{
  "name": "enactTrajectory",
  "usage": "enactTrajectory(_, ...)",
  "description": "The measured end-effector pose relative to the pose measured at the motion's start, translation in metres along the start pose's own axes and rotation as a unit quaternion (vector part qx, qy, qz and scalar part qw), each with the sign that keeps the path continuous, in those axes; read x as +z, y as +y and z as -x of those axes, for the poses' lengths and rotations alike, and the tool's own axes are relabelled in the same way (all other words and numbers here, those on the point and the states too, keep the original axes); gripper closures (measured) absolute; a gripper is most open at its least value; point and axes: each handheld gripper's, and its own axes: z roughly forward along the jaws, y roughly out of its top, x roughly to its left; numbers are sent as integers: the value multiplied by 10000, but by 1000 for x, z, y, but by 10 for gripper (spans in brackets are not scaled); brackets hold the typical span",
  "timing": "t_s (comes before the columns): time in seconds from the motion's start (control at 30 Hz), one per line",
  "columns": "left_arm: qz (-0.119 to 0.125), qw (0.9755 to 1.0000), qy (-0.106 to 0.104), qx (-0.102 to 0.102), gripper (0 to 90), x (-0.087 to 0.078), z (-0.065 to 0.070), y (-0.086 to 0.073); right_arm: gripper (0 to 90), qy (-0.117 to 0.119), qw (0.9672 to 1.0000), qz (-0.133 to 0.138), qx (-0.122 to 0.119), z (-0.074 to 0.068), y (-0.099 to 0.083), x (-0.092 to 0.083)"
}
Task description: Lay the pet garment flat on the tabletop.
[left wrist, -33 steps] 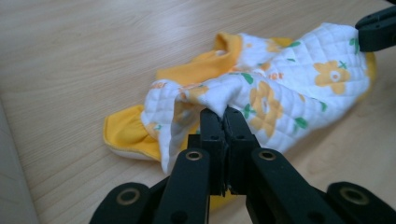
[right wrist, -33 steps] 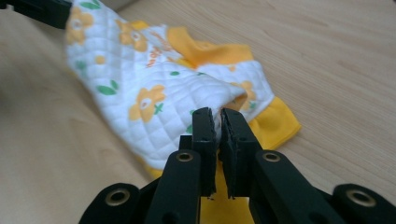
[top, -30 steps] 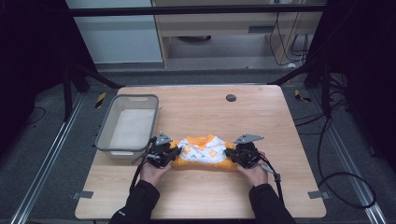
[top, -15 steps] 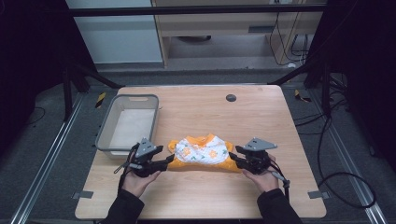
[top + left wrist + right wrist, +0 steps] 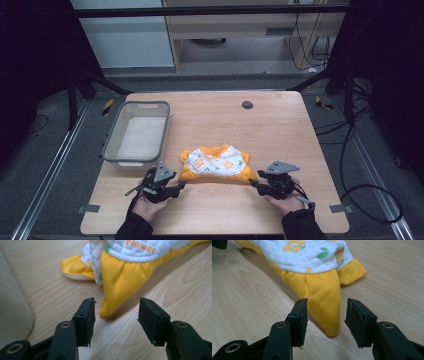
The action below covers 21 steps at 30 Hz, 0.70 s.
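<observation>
Your left claw (image 5: 113, 315) and right claw (image 5: 324, 315) both stand open, each straddling a pointed yellow corner of the small yellow-and-white quilted cotton garment (image 5: 216, 162) near the light wooden desk's (image 5: 280, 125) front edge (the grey plastic basket (image 5: 137, 132) waits at the left edge). It looks light, soft and floppy; pinch those corner tips.

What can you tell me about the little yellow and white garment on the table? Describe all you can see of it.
The garment is a small piece of soft cloth: yellow gathered fabric under a white quilted panel printed with orange flowers, green leaves and the orange word "flower". It lies flat, spread out, on the wooden table, right of the grey bin. Its two near yellow corners point towards the open left gripper and right gripper; neither grips it.
</observation>
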Motion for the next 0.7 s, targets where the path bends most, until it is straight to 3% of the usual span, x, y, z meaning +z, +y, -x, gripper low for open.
enactTrajectory(0.13, -80, 9998, 154, 63, 553, 6, -3, 2, 520, 43, 9998, -173, -24, -3, -4, 7)
enactTrajectory(0.23, -150, 9997, 137, 118, 631, 10, -3, 3, 538, 28, 9996, -241, -112, -4, -4, 9)
enactTrajectory(0.4, -289, 9995, 7, 129, 775, 14, -4, 4, 659, -41, 9992, -365, -169, -2, -3, 16)
enactTrajectory(0.47, -357, 9993, -87, 77, 846, 15, -4, 3, 747, -85, 9990, -395, -182, -3, -2, 17)
enactTrajectory(0.53, -365, 9992, -149, 54, 865, 13, -3, 5, 846, -60, 9989, -433, -160, -3, 0, 15)
enactTrajectory(0.7, -152, 9993, -334, -17, 875, -2, -2, 10, 877, 108, 9995, -269, -131, -5, 7, 2)
